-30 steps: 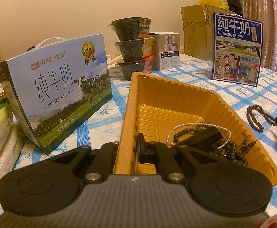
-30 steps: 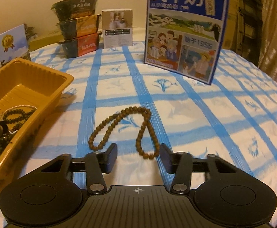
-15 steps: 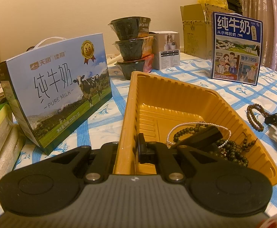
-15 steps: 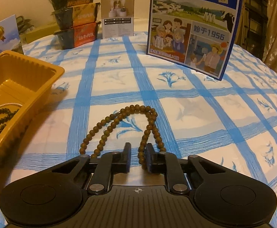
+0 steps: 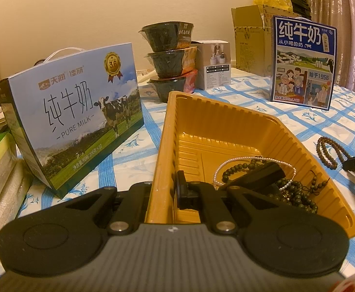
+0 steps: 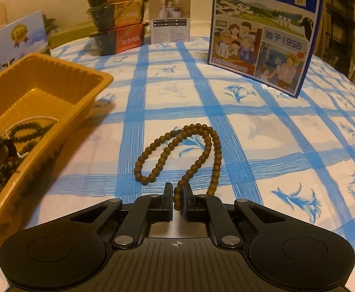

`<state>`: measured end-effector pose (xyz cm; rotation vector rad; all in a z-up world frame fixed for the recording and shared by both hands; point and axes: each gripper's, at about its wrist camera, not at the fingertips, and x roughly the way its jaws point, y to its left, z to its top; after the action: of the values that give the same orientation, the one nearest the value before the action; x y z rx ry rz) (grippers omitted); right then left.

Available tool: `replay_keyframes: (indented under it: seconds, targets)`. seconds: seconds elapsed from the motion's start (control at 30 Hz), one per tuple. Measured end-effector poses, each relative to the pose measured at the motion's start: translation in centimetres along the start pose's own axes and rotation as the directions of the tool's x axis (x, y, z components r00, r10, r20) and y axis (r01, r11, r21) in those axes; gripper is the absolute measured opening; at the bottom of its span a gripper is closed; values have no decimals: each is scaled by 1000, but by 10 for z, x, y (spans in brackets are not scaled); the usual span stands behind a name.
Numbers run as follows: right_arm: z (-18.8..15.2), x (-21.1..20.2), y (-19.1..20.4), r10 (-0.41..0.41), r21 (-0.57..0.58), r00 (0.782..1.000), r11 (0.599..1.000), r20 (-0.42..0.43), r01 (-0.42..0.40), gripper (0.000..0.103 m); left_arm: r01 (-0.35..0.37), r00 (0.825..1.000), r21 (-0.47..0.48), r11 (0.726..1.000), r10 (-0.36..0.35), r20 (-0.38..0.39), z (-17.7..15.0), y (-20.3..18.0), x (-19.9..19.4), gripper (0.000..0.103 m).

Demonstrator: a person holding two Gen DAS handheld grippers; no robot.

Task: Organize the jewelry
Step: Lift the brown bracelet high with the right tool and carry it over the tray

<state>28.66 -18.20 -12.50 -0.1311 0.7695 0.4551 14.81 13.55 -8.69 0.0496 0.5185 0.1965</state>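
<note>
Dim warm light, soft shadows, fisheye-bent edges

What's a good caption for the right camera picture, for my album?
The right tool pinches a brown bead necklace on the blue-checked tablecloth, beside the yellow tray.

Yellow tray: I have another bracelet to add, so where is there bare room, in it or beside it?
The yellow tray's far half is bare; its near end is crowded with dark beads and a pearl strand. Open tablecloth lies between tray, brown bead necklace and blue milk box.
</note>
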Motion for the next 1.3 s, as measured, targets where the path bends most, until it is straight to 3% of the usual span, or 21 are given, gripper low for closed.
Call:
replay_keyframes:
  seconds: [0.43,0.53,0.67,0.8,1.0,1.3]
  targets:
    - [2,5,1,-21,5,1000,1000,17,21,9,1,1000,-1,1000,-1,0,0,1,0,6]
    - [4,0,-4,8,41,1000,999,9,-8,7,1,1000,0,1000,-1,0,0,1,0,6]
    - [15,-26,-15,74,111,995,991,64,-80,6,1,1000,0,1000,-1,0,0,2,0,6]
    - [41,-68,-23,121,153,977,977,176,-149,6,1,1000,0,1000,-1,1,1,1,0,6]
    - [82,-127,-19,163,119,932,970,324,-211,6,1,1000,-6,1000,-1,3,1,1,0,6]
    - [116,-179,12,263,42,879,952,397,-304,6,3,1000,-25,1000,-3,6,1,3,1,6]
